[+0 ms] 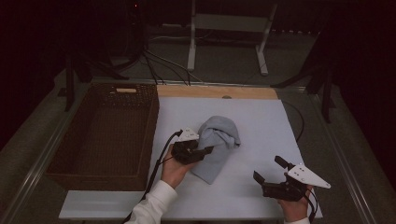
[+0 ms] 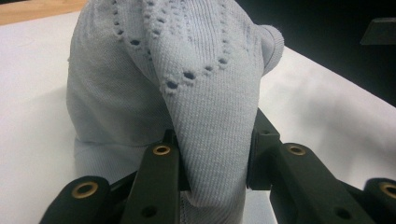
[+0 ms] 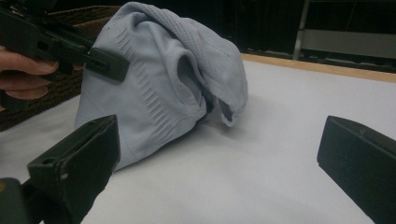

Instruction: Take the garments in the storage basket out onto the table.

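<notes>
High view: my left gripper (image 1: 203, 152) sits near the middle of the white table (image 1: 261, 126), its jaws pointing toward three o'clock into the left edge of a pale grey-blue knitted garment (image 1: 217, 140). The garment lies bunched in a heap at the table's centre, its top folded over toward twelve o'clock and its lower end trailing toward six. A dark wicker basket (image 1: 105, 133) stands at nine o'clock from the heap, just beside the table's left edge. My right gripper (image 1: 270, 171) rests at about five o'clock from the garment, well apart from it, over bare white surface.

In the left gripper view, a fold of the ribbed cloth (image 2: 210, 121) with a row of eyelet holes runs down between my two black jaws, and both jaws press against it from either side: I am grasping the garment by that fold.

In the right gripper view, my jaws stand wide apart with bare table between them, released, holding nothing. The garment (image 3: 163, 84) rises beyond at eleven o'clock, and my other gripper's jaw (image 3: 100, 60) lies against its upper left flank, with my left hand (image 3: 21, 70) at nine o'clock in front of the basket.
</notes>
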The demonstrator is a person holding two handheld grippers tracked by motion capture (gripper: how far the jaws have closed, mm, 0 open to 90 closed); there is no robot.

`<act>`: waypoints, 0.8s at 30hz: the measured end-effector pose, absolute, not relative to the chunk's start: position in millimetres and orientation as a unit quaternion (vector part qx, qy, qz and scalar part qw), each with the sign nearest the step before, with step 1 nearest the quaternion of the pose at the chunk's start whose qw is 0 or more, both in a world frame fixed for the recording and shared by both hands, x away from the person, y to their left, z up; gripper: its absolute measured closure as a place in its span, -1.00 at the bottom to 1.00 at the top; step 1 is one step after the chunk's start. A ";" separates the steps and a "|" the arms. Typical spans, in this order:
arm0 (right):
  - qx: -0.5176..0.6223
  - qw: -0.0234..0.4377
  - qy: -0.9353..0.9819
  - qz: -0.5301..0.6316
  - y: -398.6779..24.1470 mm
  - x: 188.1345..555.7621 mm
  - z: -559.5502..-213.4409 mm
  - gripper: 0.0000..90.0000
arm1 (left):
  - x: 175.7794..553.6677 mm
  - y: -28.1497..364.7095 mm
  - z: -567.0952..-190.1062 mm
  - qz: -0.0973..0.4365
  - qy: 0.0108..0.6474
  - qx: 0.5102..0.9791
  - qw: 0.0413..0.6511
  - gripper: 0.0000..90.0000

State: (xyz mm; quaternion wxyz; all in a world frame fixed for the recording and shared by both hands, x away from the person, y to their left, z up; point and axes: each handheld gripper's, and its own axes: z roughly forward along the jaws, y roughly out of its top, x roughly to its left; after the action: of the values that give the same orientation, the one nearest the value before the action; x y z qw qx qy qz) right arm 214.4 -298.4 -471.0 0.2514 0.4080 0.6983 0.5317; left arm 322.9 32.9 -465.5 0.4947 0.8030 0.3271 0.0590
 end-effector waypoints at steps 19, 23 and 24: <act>0.408 0.251 0.699 0.531 -298.2 214.7 -471.2 -1.00 | 322.6 24.0 -468.2 0.031 0.321 0.795 0.513 0.21; 0.407 0.250 0.700 0.531 -298.0 214.7 -471.2 -1.00 | 323.3 24.3 -467.3 0.033 0.328 0.795 0.510 0.04; 0.407 0.251 0.700 0.531 -297.9 214.8 -471.3 -1.00 | 323.6 24.7 -467.1 0.031 0.332 0.794 0.508 -0.01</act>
State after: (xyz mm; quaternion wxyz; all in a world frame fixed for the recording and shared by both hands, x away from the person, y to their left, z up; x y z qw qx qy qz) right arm 214.8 -297.9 -471.3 0.2505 0.4071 0.6997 0.5311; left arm 323.6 24.7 -467.1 0.5083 0.7940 0.3319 0.0315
